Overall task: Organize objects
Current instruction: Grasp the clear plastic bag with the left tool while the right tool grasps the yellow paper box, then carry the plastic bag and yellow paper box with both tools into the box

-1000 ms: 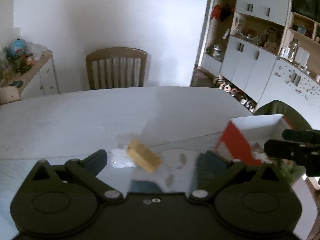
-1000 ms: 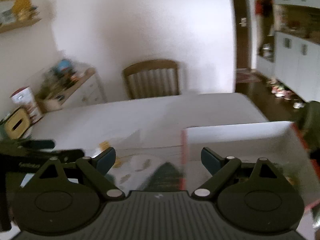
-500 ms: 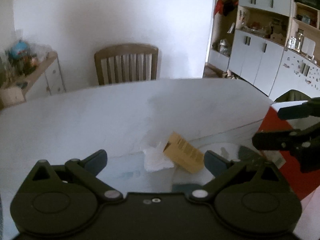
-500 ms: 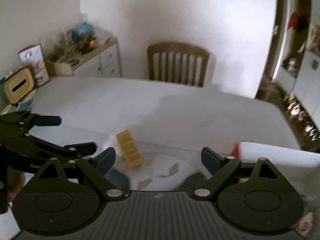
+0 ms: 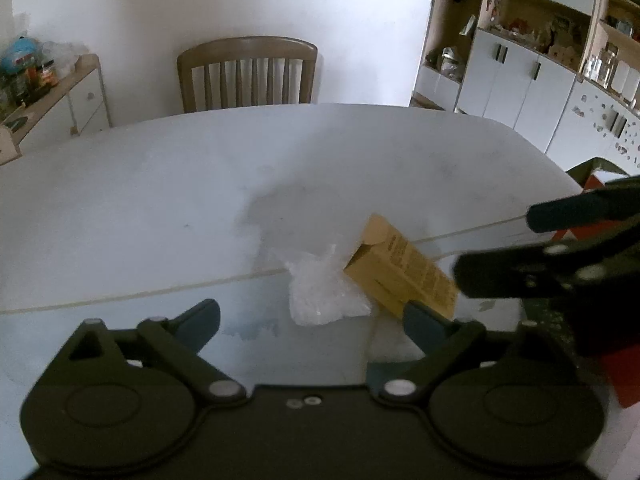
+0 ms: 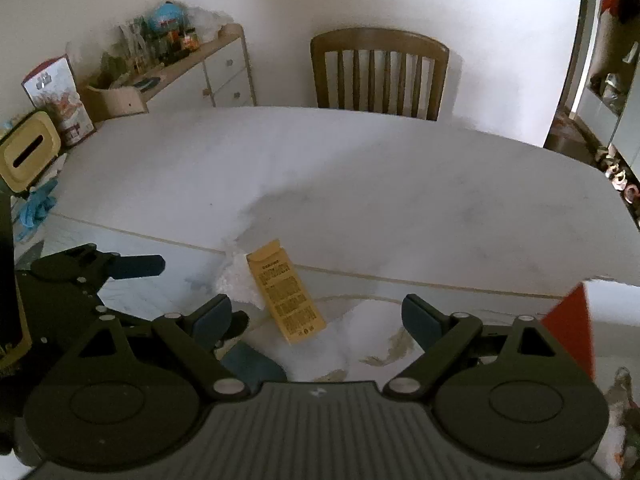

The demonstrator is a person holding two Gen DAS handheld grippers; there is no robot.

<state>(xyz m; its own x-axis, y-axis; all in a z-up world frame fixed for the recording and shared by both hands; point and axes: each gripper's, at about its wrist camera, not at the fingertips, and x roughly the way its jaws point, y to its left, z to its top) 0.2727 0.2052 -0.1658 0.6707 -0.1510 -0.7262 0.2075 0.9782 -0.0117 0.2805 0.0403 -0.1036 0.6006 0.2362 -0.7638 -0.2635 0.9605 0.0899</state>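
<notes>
Both grippers have dropped closer to the table (image 5: 160, 184) vs the earlier frames; yellow box now sits bigger and nearer in both views, red-sided carton has slid out to the R edge.

Left gripper (image 5: 312, 316): jaws wide, have just been closing a touch, nothing btwn them yet. Right gripper (image 6: 316, 316): jaws spread wide, empty.

Yellow box (image 5: 400, 268) lies flat on the table near the front edge, one end touching/overlapping a clear plastic bag (image 5: 324, 292). In the left wrist view the bag is just ahead of the L jaws, roughly centred; box is ahead-right, near the R fingertip. In the right wrist view the box (image 6: 286, 292) is ahead, slightly L of centre, long axis running away from the cam w/ a small tilt.

Judgement: R gripper looks better lined up on the box, its jaws would span the short width. L is nearer the bag. Red-sided carton (image 6: 572, 328) at R is prob the drop spot.
</notes>
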